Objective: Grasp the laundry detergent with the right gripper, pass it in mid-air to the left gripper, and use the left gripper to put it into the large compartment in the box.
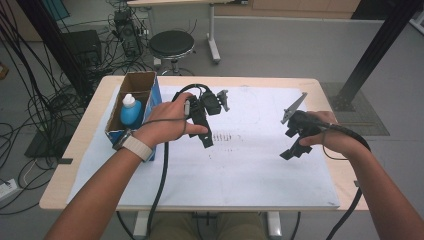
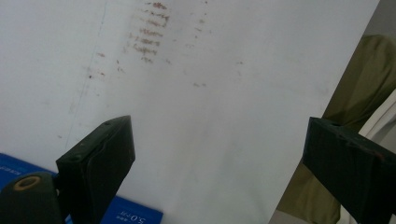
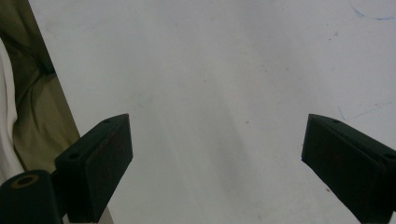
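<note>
Your left gripper (image 1: 204,131) hangs over the white sheet (image 1: 250,170) on the tabletop (image 1: 87,145), left of centre, its jaws spread wide with nothing between them. Just to its left stands the open cardboard box (image 1: 135,85), and inside it a blue bottle (image 1: 131,112) with a white cap, upright. Your right gripper (image 1: 295,145) is held over the sheet's right part, well apart from the box, jaws likewise spread and empty.

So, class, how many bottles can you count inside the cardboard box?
1: a blue bottle with a white cap stands in the box at the table's left edge. Others may be hidden behind the box walls.
</note>
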{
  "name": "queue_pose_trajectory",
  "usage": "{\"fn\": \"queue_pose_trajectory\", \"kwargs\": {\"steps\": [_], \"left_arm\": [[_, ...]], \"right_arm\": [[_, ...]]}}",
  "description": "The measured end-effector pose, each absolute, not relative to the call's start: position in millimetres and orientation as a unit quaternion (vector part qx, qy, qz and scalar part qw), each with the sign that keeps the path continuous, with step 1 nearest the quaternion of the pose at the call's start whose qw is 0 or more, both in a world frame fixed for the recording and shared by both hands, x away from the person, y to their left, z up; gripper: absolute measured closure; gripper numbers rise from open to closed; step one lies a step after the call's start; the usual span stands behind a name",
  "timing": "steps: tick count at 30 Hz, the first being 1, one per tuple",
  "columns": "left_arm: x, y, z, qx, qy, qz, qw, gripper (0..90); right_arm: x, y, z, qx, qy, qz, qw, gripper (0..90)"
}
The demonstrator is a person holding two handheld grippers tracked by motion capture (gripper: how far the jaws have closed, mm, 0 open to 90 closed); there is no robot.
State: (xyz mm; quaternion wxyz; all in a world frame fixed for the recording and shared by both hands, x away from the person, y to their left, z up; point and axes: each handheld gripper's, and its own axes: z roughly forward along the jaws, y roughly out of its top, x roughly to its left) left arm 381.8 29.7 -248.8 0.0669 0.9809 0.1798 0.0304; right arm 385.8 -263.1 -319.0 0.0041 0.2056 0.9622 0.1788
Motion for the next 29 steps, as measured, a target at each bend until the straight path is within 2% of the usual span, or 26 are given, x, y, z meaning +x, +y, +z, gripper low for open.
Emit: {"fn": "queue_pose_trajectory", "kwargs": {"steps": [29], "left_arm": [[381.9, 36.9, -251.0, 0.978, 0.190, 0.031, 0.079, 9.8]], "right_arm": [[382.4, -261.8, -322.0, 0.207, 0.962, 0.177, 0.002, 8.8]]}}
